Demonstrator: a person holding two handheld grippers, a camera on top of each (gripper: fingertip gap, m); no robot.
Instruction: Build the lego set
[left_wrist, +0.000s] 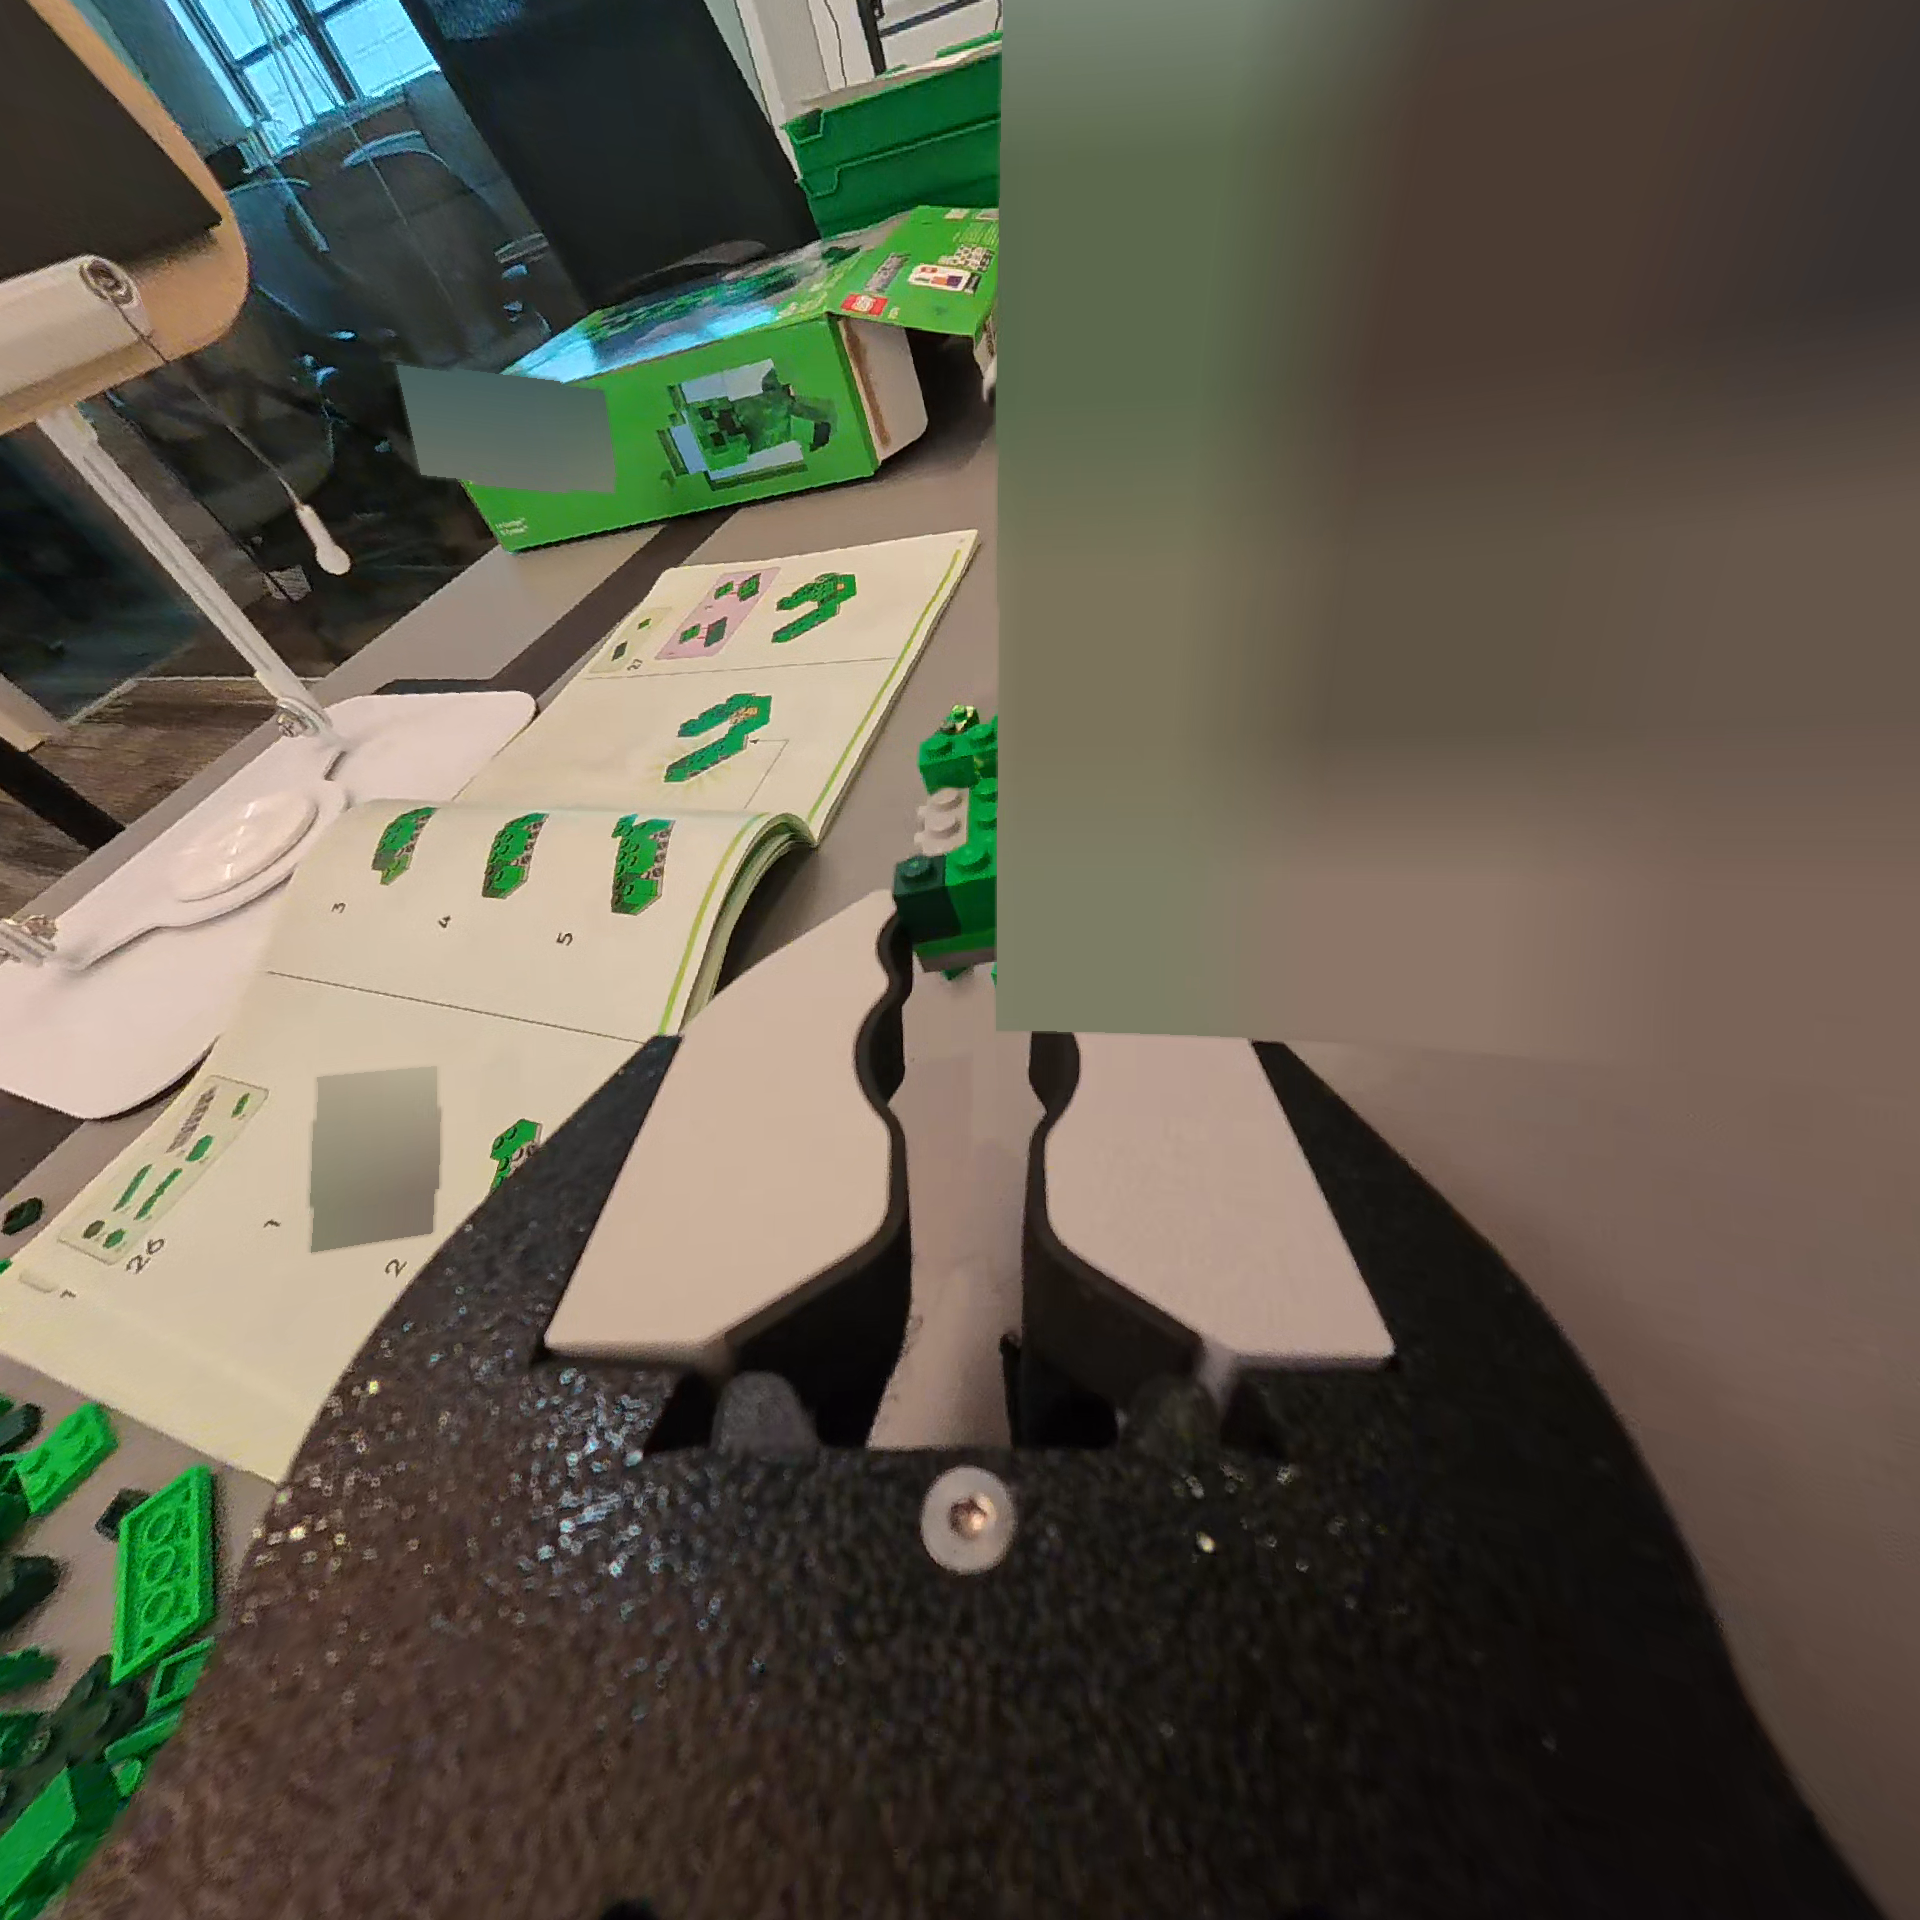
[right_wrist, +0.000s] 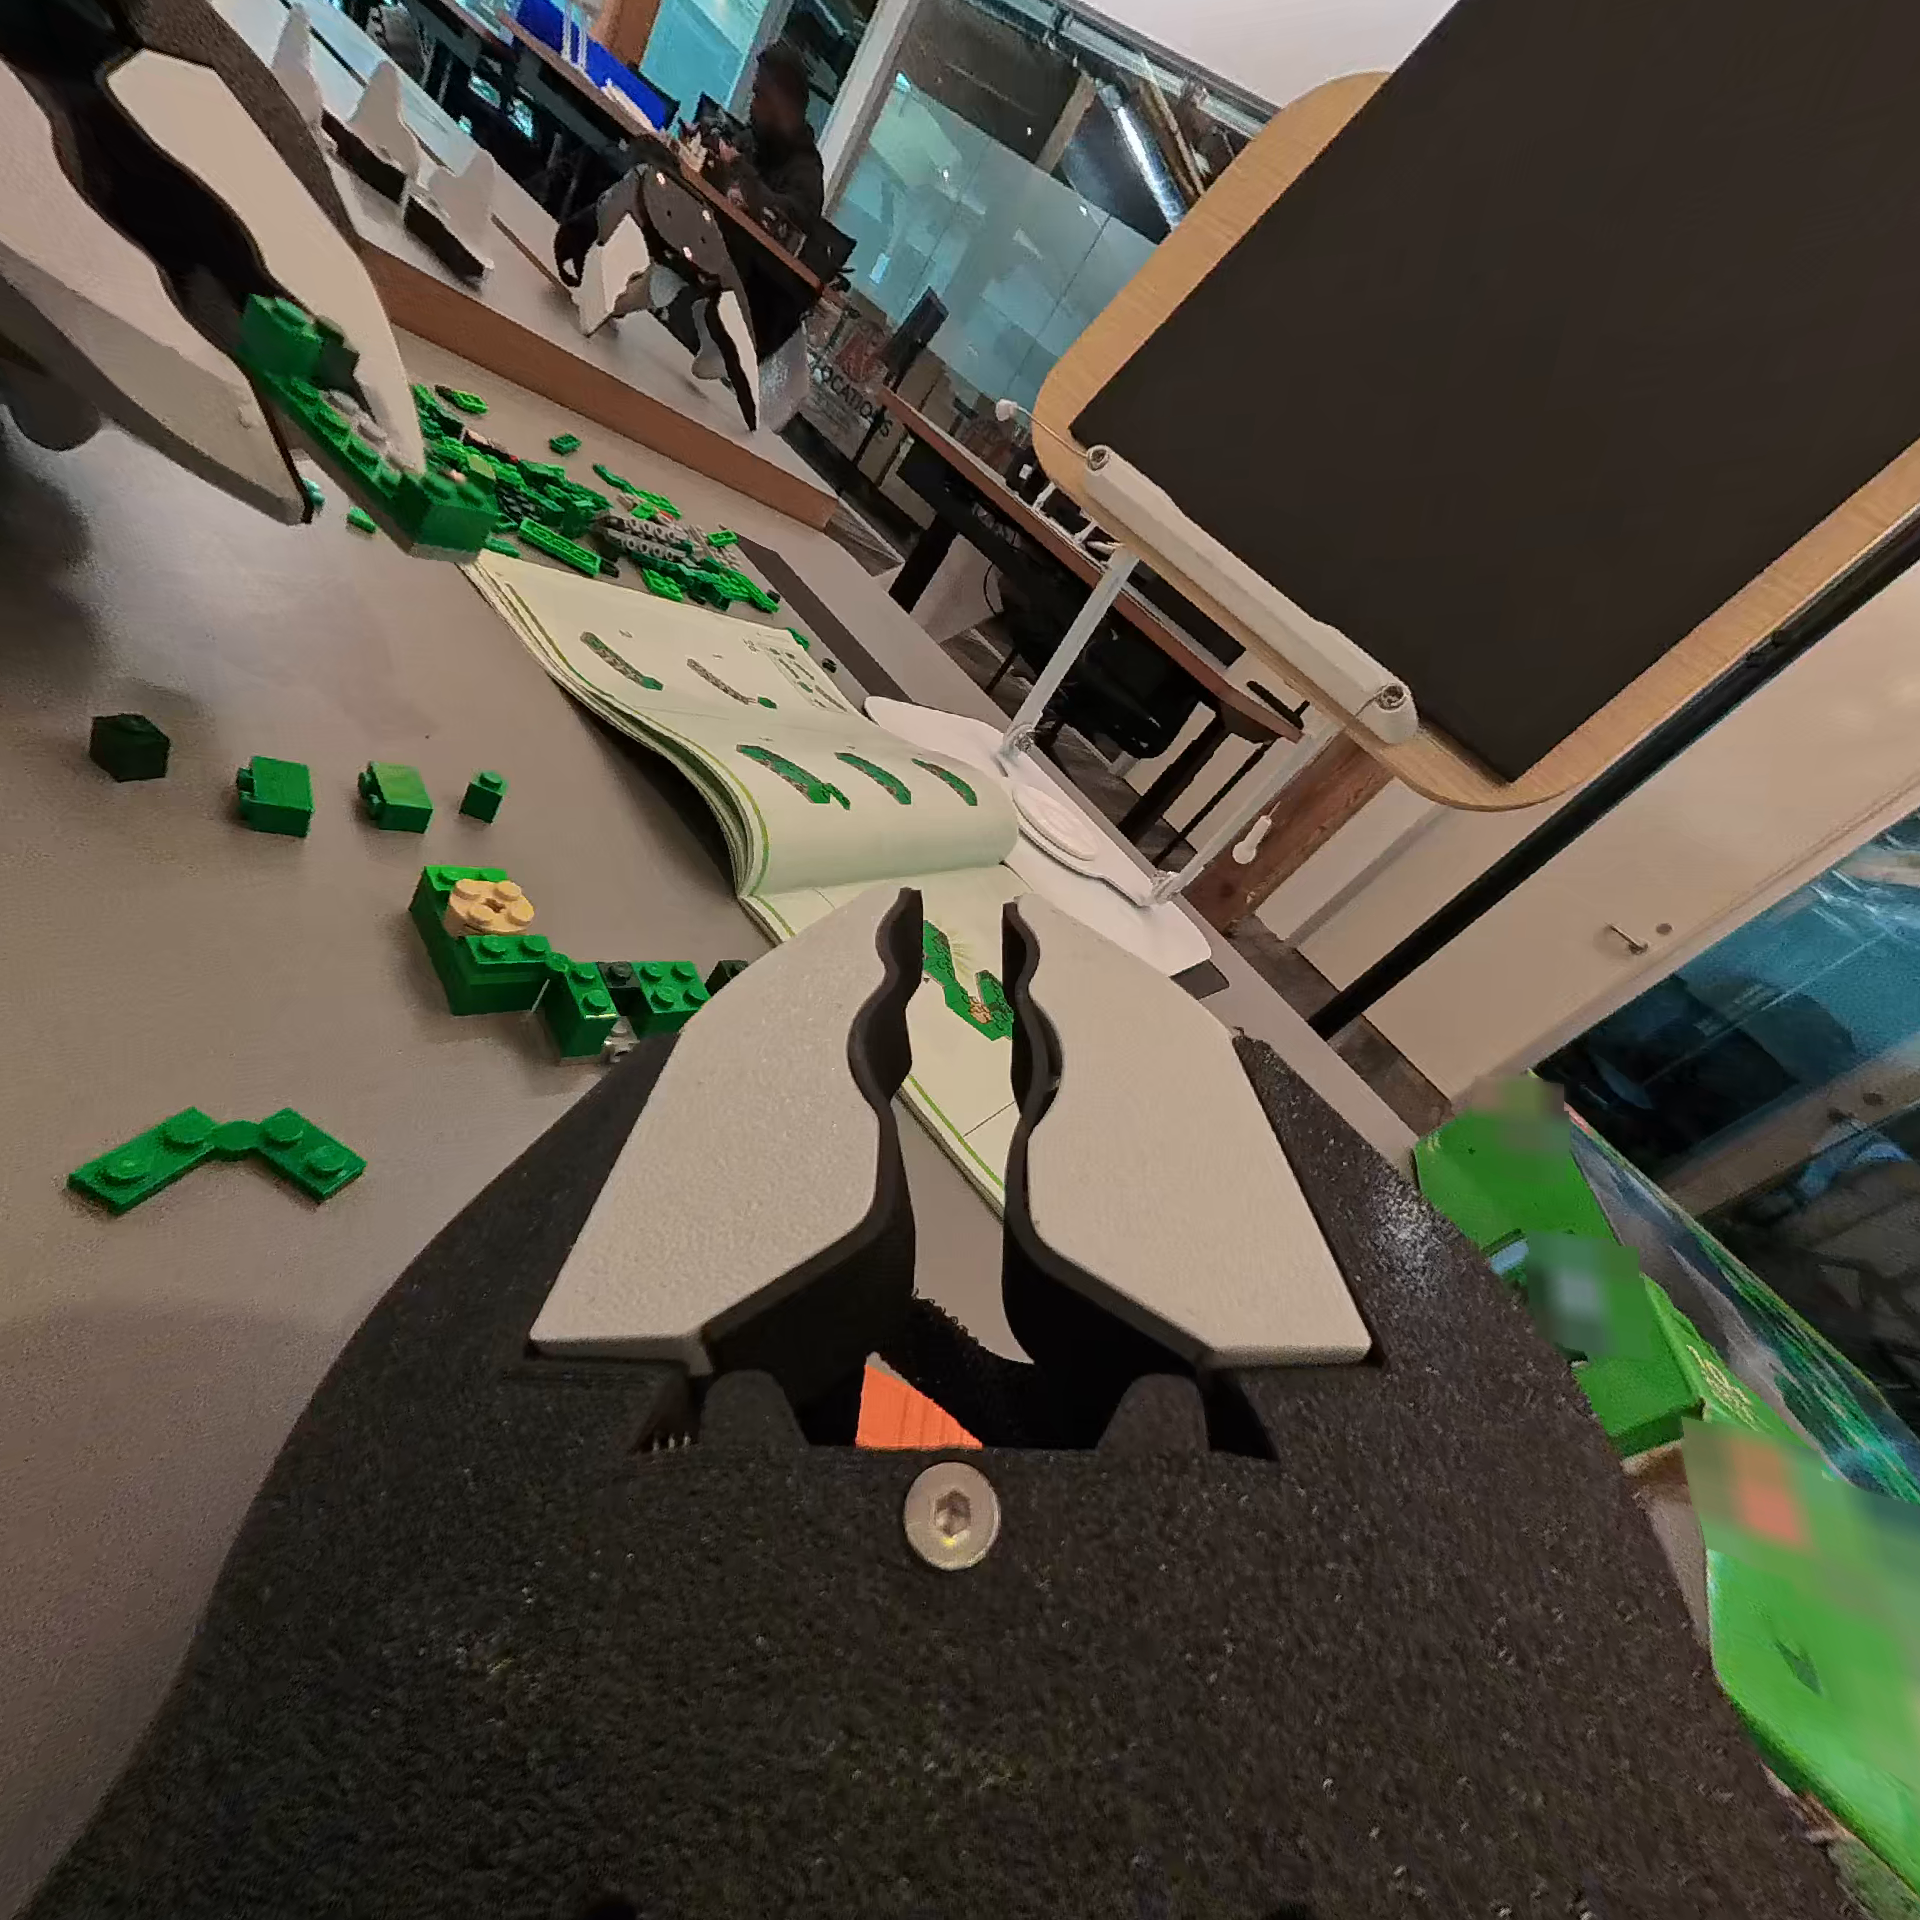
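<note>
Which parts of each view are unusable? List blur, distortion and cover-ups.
Left wrist view: a flat mosaic patch hides the upper right; loose green bricks at the edge are smeared. Right wrist view: wide-angle bending tilts the grey table; the green cardboard box is blurred.

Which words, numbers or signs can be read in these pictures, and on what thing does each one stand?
I do not copy writing out; this is where it stands.
Open instruction booklet: printed step numbers beside the drawings.
Green box: logo and small print, partly blurred over.
Glass wall far behind: large letters, partly hidden.
Green assembly in the left gripper: no writing.
</note>
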